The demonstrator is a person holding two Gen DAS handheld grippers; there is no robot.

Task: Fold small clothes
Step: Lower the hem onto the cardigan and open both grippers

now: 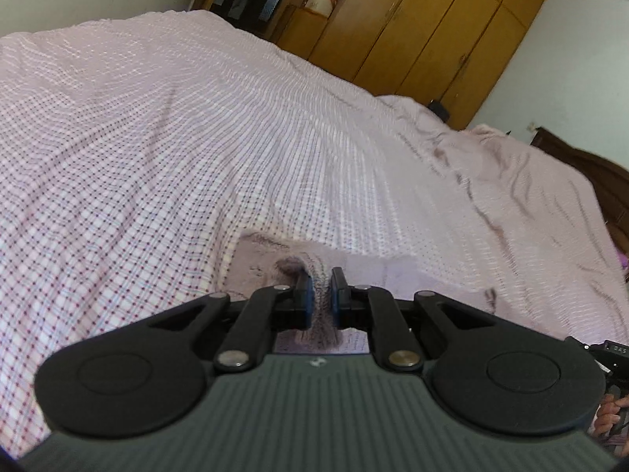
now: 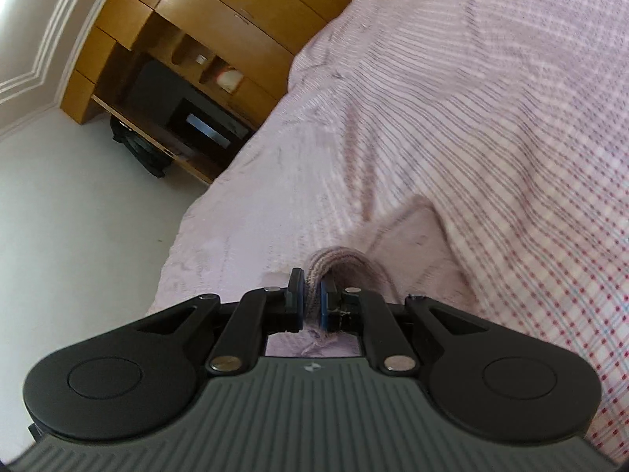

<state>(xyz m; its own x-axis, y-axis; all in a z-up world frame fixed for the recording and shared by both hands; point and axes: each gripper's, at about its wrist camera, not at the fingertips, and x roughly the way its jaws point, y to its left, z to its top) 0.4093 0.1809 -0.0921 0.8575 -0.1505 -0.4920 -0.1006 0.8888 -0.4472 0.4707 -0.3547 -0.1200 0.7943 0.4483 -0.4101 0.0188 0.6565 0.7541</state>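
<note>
A small pale pink knitted garment hangs low over the checked bedspread. My left gripper is shut on a bunched fold of its knit, which shows between the blue pads. In the right wrist view the same pink garment trails off to the right over the bedspread. There my right gripper is shut on a ribbed edge that loops over its fingertips. How much of the garment rests on the bed is hidden behind the grippers.
A wooden wardrobe and open shelves stand beyond the bed. A rumpled pink blanket lies at the bed's far right. A hand on the other gripper shows at the lower right. The bed's edge drops to a pale floor.
</note>
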